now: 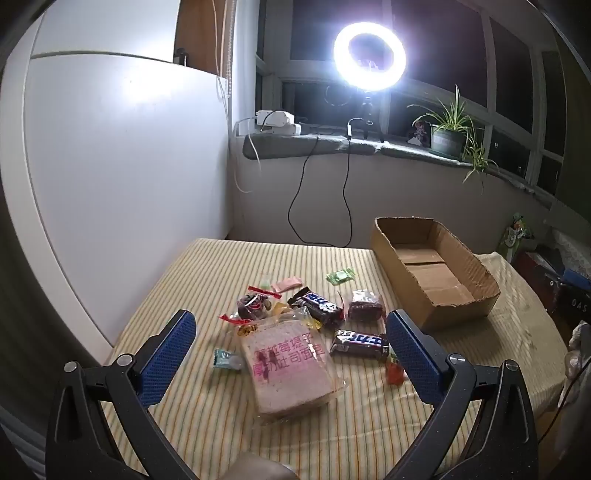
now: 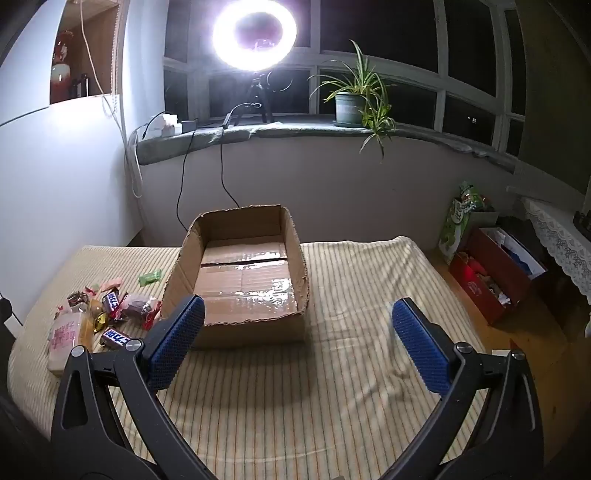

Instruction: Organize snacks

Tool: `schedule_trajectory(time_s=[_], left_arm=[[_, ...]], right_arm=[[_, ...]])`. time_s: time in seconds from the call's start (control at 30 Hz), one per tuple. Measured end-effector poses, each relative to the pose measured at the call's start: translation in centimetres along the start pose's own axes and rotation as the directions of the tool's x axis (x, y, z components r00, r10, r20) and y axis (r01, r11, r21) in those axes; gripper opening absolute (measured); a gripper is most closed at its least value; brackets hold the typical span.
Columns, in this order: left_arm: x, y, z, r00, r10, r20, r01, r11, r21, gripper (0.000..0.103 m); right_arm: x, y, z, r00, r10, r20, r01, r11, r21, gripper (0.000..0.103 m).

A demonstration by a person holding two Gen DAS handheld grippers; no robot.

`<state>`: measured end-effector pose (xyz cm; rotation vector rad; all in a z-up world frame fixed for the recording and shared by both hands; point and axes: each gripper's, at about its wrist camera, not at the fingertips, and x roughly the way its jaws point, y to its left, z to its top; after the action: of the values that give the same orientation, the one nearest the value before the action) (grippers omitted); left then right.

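Note:
A heap of snacks lies on the striped cloth. In it are a wrapped bread slice [image 1: 291,369] with pink print, two dark chocolate bars [image 1: 360,343] [image 1: 316,304], a brown cake pack [image 1: 365,306], a green candy [image 1: 340,276] and a teal candy [image 1: 227,360]. My left gripper [image 1: 291,325] hangs open above the bread, nothing between its blue pads. An empty cardboard box [image 2: 240,280] [image 1: 432,269] stands right of the heap. My right gripper [image 2: 297,310] is open over the box's near edge, holding nothing. The bread [image 2: 64,338] also shows at the left in the right wrist view.
The striped table [image 2: 295,406] ends at a white wall on the left. Behind it a sill carries a bright ring light [image 2: 255,33], cables and a potted plant [image 2: 349,105]. On the floor at the right stand a red box [image 2: 491,280] and a green bag [image 2: 456,221].

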<state>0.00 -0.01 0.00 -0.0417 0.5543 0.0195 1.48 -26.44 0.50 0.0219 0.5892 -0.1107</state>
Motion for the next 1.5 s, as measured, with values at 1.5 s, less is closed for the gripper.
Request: schedule_trajectory(time_s=[1.5], left_arm=[[0.1,0.6,0.7,1.0,0.006,0.009,-0.006,1.0,-0.017,0.102]], right_arm=[[0.1,0.1,0.1,1.0,-0.02,0.01,0.02,1.0,-0.013,0.103]])
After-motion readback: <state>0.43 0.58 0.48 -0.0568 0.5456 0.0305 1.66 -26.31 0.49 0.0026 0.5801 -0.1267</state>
